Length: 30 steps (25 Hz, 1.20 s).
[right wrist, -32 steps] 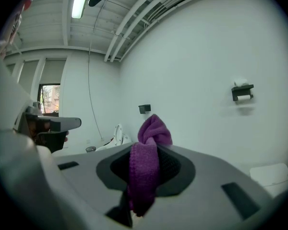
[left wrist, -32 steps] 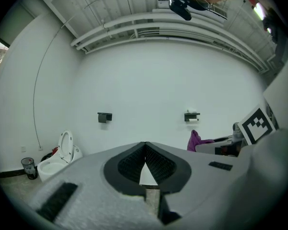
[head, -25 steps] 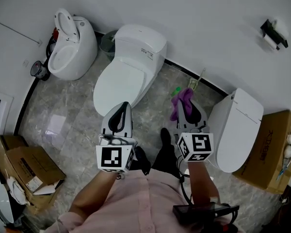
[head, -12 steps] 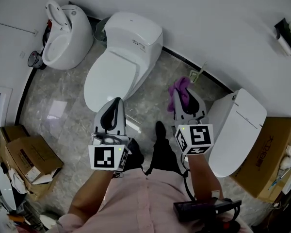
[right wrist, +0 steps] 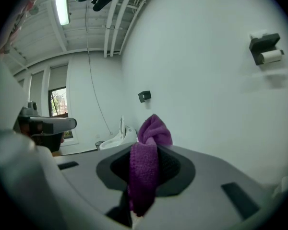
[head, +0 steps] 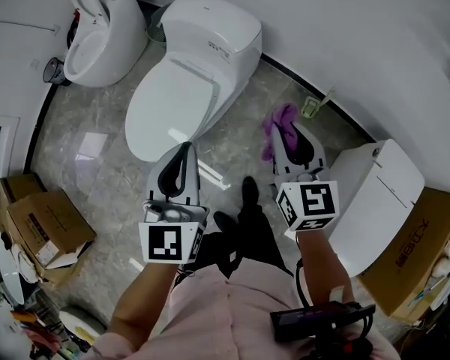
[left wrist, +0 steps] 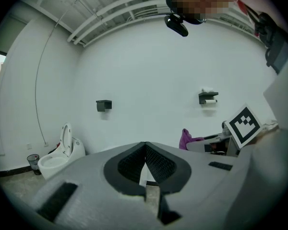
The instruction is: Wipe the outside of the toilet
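Note:
A white toilet (head: pixel 187 73) with its lid down stands on the grey marble floor ahead of me. My left gripper (head: pixel 186 148) hovers just in front of its bowl rim, jaws closed together with nothing between them (left wrist: pixel 145 146). My right gripper (head: pixel 289 135) is to the right, over the floor between that toilet and another one (head: pixel 375 201). It is shut on a purple cloth (head: pixel 277 126), which bunches out past the jaw tips (right wrist: pixel 146 162). From the left gripper view the cloth (left wrist: pixel 186 139) shows off to the right.
A third toilet (head: pixel 97 28) with its seat up stands at the far left, a small bin (head: pixel 54 70) beside it. Cardboard boxes sit at the left (head: pixel 41 235) and the right (head: pixel 427 246). A green-tipped brush (head: pixel 313 106) leans by the wall. My shoes (head: pixel 247 192) are below the grippers.
The view has shifted and the middle toilet now sits closer under the left gripper. Both grippers stay shut, and the right one still has the cloth.

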### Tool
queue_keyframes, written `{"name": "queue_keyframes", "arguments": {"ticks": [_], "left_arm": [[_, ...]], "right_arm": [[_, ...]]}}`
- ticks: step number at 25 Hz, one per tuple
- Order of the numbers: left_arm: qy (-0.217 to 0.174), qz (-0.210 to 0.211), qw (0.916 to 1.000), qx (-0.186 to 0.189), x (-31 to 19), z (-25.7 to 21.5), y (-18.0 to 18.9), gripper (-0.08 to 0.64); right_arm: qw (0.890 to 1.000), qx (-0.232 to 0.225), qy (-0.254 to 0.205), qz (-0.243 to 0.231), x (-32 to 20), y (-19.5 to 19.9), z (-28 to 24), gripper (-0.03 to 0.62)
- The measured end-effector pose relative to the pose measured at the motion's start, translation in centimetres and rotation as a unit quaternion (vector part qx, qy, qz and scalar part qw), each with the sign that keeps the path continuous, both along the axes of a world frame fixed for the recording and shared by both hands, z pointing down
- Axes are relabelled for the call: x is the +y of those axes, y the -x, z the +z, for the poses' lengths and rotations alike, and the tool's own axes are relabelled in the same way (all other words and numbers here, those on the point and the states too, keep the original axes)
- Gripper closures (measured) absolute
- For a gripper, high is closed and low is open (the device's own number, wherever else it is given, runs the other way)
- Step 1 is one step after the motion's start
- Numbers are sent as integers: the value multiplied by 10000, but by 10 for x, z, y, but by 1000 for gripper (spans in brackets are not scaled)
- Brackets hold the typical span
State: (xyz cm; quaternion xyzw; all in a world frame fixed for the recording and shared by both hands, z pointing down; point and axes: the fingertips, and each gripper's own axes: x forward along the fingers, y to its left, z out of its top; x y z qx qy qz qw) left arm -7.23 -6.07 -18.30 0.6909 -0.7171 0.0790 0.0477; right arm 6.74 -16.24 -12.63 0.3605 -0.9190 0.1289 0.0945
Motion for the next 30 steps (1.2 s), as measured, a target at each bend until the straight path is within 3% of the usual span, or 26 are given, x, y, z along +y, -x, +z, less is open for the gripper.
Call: {"name": "queue_keyframes", "arguments": {"ticks": [8,19,30], "left_arm": [[163,41,9998,137,5,96,11,552],[544,267,9974,396,17,276,10,552],[344,295,9986,283,17,451,25,552]], "right_arm": [[9997,107,158,-131,-2,21,100,508],[9994,195,232,-188,-10,35,267,508],[9993,192,108,-294,-20,51,441,508]]}}
